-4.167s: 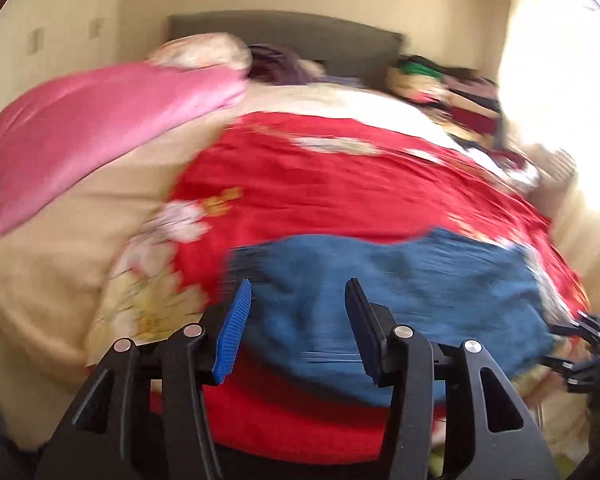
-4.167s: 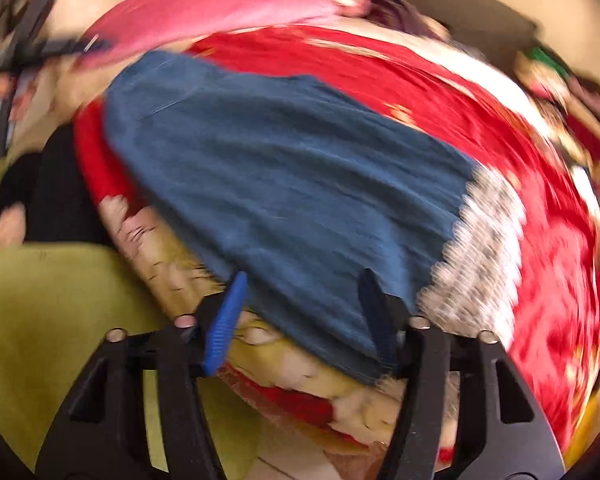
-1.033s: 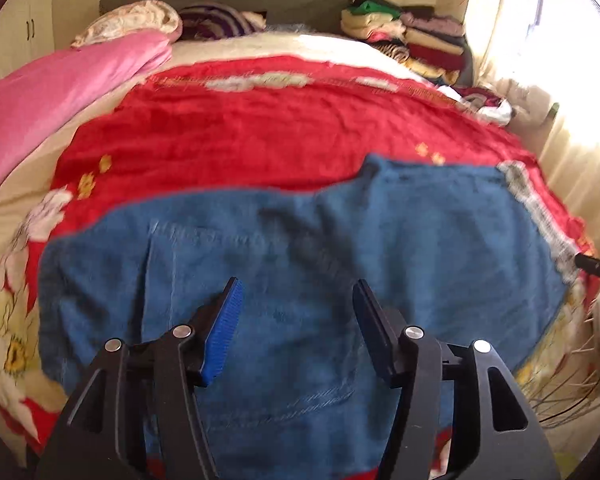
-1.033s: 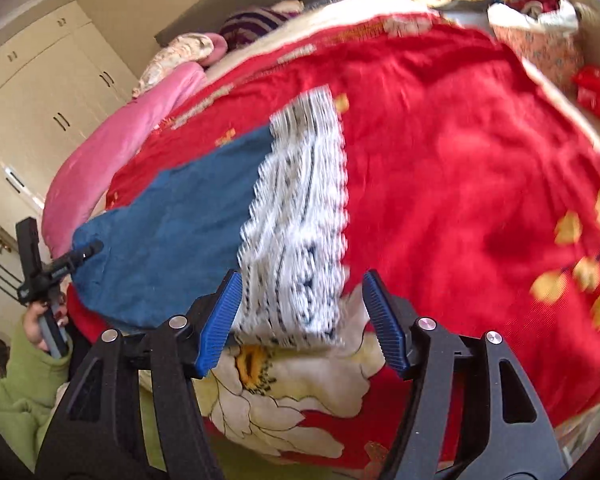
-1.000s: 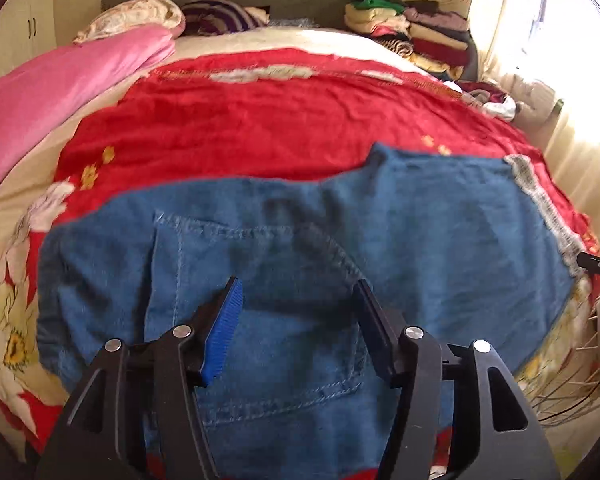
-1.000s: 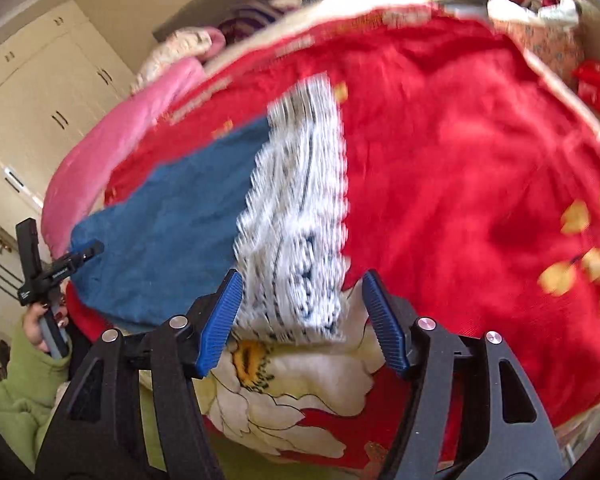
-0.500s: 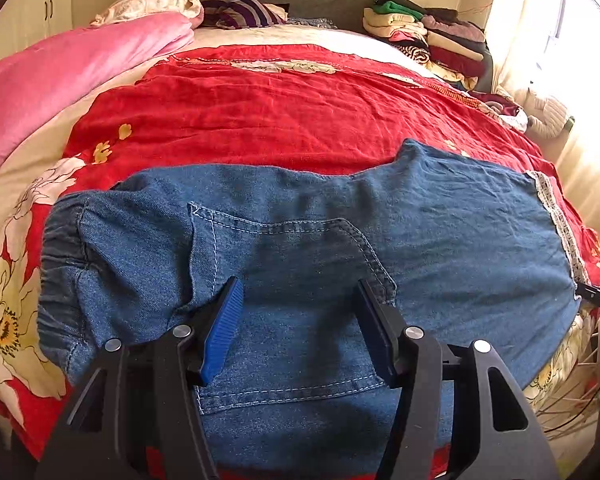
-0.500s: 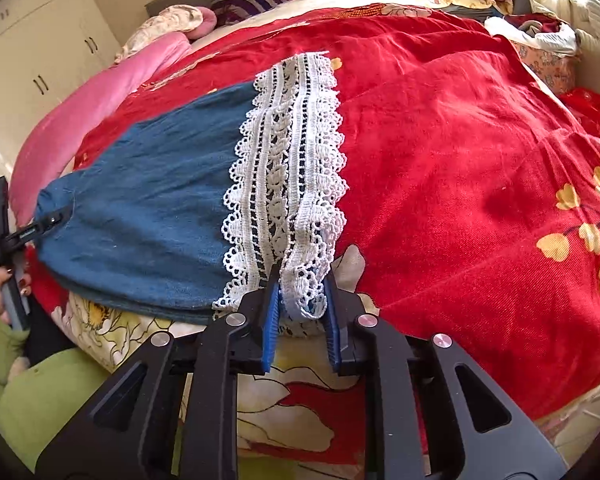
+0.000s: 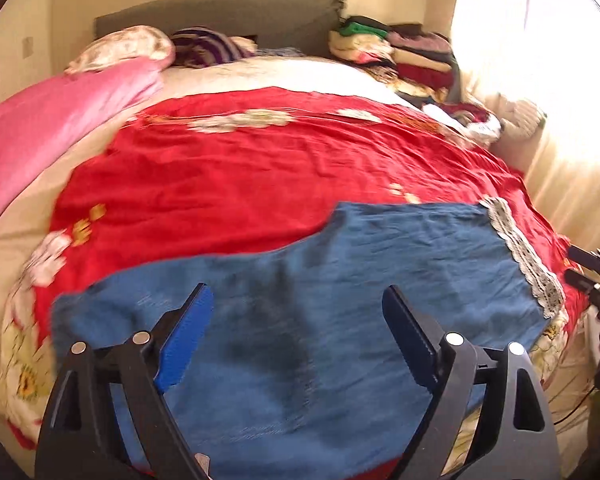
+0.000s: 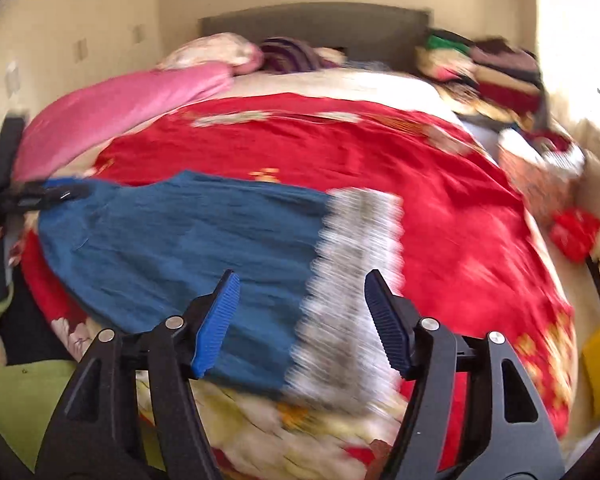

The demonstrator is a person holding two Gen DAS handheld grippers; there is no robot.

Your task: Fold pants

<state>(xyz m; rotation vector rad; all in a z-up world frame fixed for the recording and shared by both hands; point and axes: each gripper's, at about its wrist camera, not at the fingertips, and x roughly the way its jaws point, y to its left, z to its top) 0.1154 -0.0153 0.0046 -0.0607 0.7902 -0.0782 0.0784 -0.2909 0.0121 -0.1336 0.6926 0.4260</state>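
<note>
Blue denim pants (image 9: pixel 340 300) with a white lace hem (image 9: pixel 520 256) lie flat across the near part of a red bedspread (image 9: pixel 260 176). My left gripper (image 9: pixel 296 320) hovers above the waist end, its jaws opening wide with nothing pressed between them. In the right wrist view the pants (image 10: pixel 180 248) stretch leftward and the lace hem (image 10: pixel 352 272) lies below my right gripper (image 10: pixel 300 304). Its jaws are opening and the pads stand clear of the cloth. The right gripper (image 9: pixel 592 276) shows at the right edge of the left wrist view. The left gripper (image 10: pixel 48 194) shows at the far left of the right wrist view.
A pink quilt (image 9: pixel 48 128) runs along the bed's left side. Pillows (image 9: pixel 124 46) and a grey headboard (image 9: pixel 220 16) are at the far end. Stacked folded clothes (image 9: pixel 400 56) sit at the back right beside a bright curtain (image 9: pixel 540 80). A green sleeve (image 10: pixel 16 400) is at lower left.
The right gripper has let go of the lace hem, opened and lifted back, rolling level. The left gripper opened wider and pulled up and away from the pants.
</note>
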